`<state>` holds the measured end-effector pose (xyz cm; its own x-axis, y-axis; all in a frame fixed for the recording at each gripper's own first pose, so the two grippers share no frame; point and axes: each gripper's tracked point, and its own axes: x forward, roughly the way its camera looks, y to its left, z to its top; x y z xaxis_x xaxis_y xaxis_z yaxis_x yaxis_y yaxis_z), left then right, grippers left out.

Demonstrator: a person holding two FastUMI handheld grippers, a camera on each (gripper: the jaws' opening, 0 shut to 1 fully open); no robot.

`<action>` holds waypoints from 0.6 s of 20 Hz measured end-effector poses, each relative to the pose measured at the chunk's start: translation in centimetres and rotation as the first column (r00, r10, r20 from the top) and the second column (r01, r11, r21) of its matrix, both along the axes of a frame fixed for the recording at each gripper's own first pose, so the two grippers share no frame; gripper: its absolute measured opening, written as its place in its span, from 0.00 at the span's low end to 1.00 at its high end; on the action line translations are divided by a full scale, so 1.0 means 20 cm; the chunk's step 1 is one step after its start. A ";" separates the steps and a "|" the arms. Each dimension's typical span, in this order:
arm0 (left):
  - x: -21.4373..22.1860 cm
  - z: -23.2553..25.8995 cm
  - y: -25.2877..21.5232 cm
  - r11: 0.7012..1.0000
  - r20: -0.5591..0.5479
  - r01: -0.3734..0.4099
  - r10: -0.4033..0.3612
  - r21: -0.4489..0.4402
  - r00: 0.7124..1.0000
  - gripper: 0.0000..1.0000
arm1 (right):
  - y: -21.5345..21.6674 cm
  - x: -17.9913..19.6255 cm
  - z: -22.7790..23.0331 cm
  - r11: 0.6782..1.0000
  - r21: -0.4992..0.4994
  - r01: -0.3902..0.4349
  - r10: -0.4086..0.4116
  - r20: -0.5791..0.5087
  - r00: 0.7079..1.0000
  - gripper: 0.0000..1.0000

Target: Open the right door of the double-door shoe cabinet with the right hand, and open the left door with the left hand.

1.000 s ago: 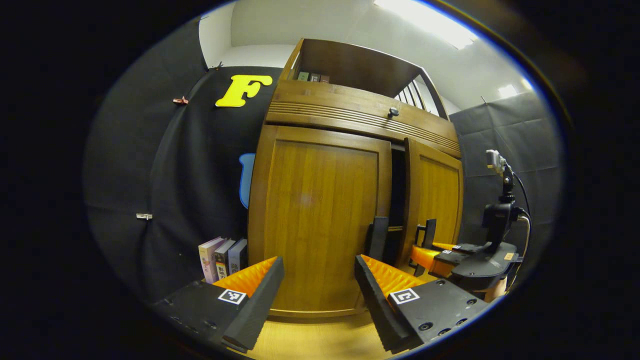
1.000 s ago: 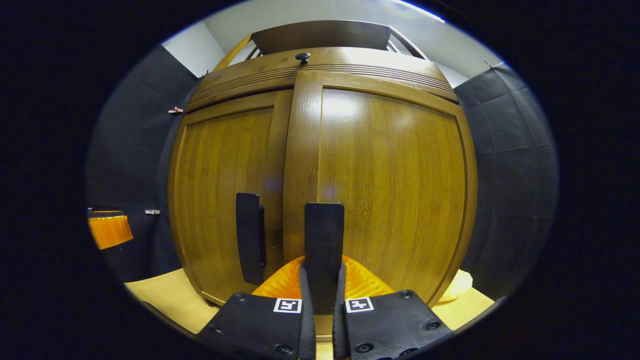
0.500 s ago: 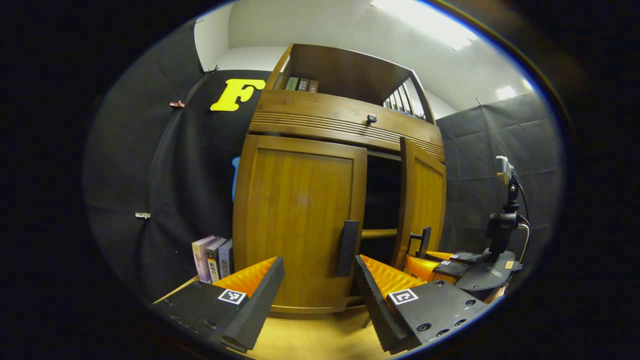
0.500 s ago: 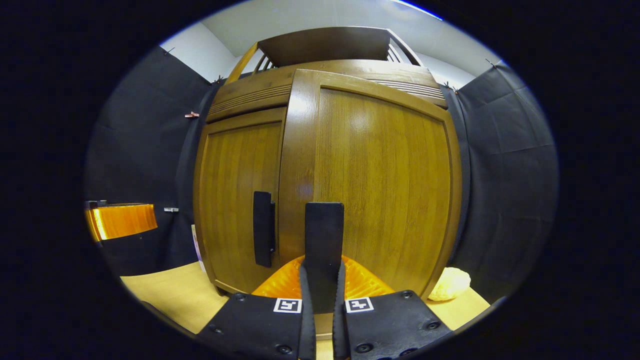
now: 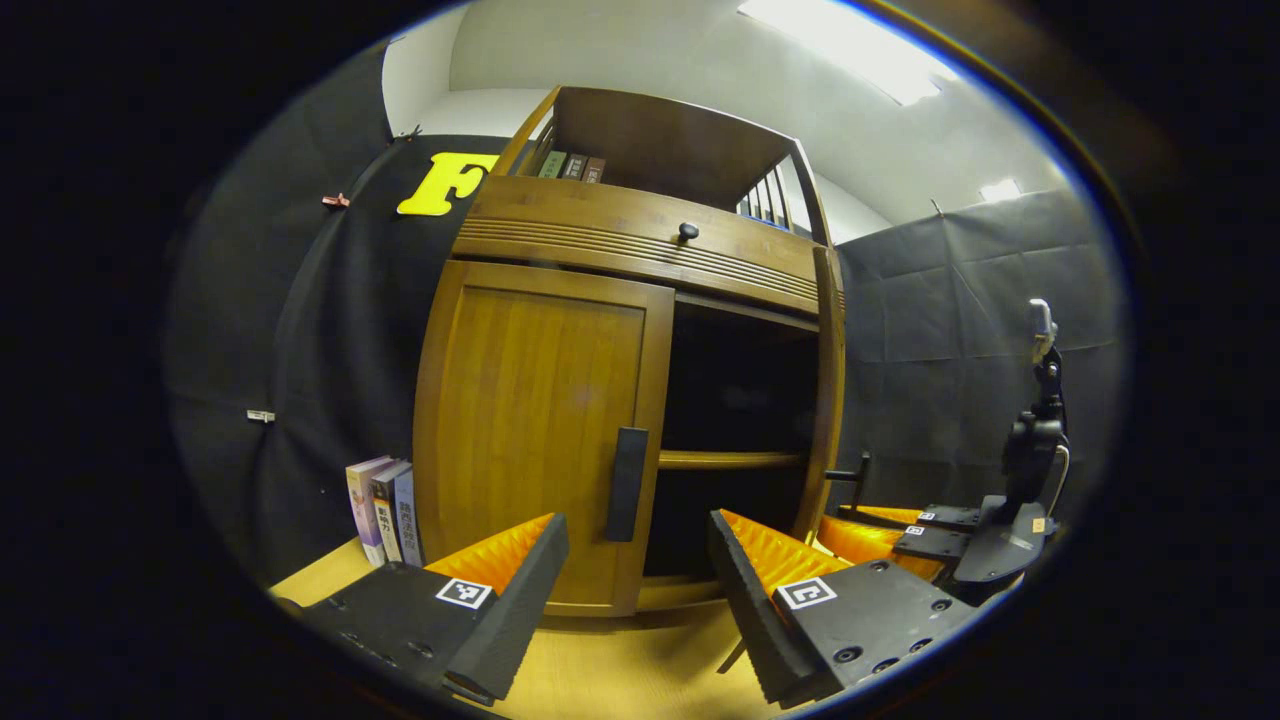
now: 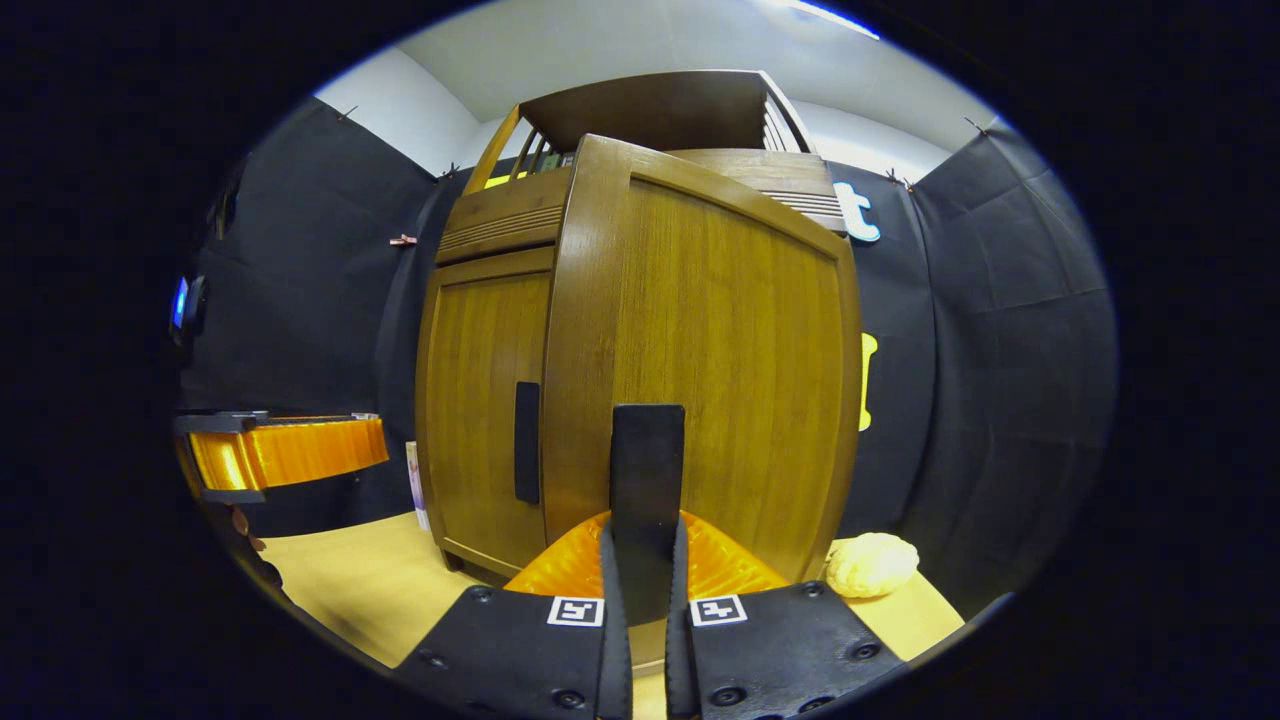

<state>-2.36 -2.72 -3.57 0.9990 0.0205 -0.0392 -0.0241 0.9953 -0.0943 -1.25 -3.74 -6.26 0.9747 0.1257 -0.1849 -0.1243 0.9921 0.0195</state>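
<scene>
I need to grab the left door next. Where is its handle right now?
In the left gripper view, the left door's handle is a black vertical bar on the closed door's right edge, beside the open dark compartment, just above and between the open left gripper.

One shoe cabinet. Two doors: left door, right door. Two black handles: left handle ahead of left tool, right handle between right tool's fingers. One round knob on drawer front above doors. One inner shelf board. Three books upright, left of left tool. Three books on top shelf. One pale lumpy object right of right tool. Two tools: left tool, right tool.
</scene>
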 end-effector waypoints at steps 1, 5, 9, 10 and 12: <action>0.00 -0.01 -0.01 1.000 -0.006 0.004 -0.004 -0.004 1.000 0.88 | -0.03 -0.02 0.01 1.000 -0.003 0.009 -0.009 0.006 1.000 0.17; 0.00 -0.05 -0.03 1.000 -0.031 -0.009 0.009 -0.003 0.999 0.88 | -0.14 -0.12 0.05 0.999 0.004 0.044 -0.044 0.020 0.999 0.17; 0.01 -0.05 -0.06 1.000 -0.025 -0.010 0.010 -0.005 1.000 0.88 | -0.27 -0.19 0.08 0.997 -0.017 0.074 -0.074 0.029 0.997 0.16; 0.02 -0.05 -0.07 1.000 -0.022 -0.005 0.005 -0.009 1.000 0.88 | -0.30 -0.20 0.09 0.996 -0.017 0.090 -0.089 0.031 0.996 0.12; 0.02 -0.05 -0.09 1.000 -0.021 0.002 -0.002 -0.016 1.000 0.88 | -0.38 -0.23 0.11 0.992 -0.027 0.121 -0.120 0.035 0.992 0.16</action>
<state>-1.88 -4.58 -4.57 0.9980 0.0176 -0.0608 -0.0243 0.9936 -0.1101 -5.91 -11.35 -4.06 0.9880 0.0025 -0.1544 -0.0043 0.9999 -0.0114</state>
